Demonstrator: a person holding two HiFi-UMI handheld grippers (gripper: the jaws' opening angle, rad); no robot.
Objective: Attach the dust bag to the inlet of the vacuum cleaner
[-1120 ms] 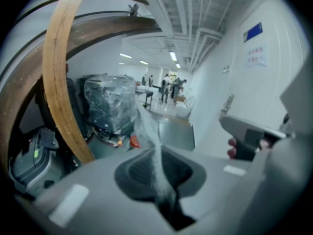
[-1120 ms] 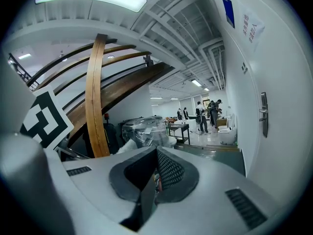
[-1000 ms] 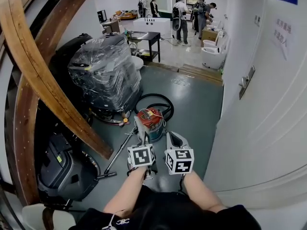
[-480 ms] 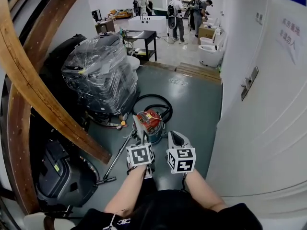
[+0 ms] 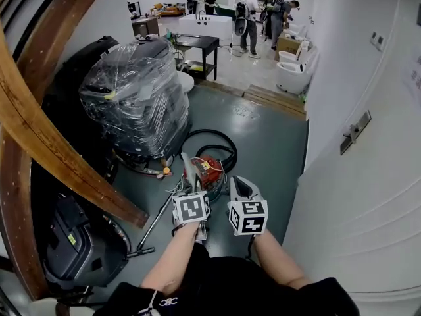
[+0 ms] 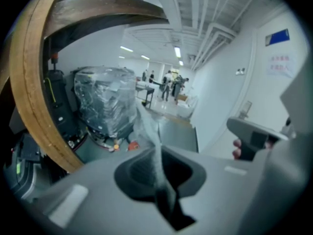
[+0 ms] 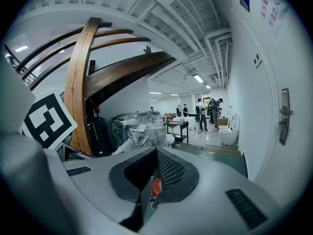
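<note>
A red and teal vacuum cleaner stands on the grey floor, just ahead of both grippers. My left gripper is shut on a grey-white dust bag, which sticks up from the jaws in front of the vacuum. In the left gripper view the bag rises from between the closed jaws of the left gripper, and a bit of the red vacuum shows beyond. My right gripper is beside it on the right, shut and empty. The right gripper shows nothing held in its own view.
A black hose loops behind the vacuum, and a metal wand lies to its left. A plastic-wrapped machine and a curved wooden beam stand left. A black machine sits near left, a white wall right. People stand far back.
Both grippers have moved forward together toward the vacuum, the left one carrying the bag. The vacuum now sits closer to the grippers in the head view.
</note>
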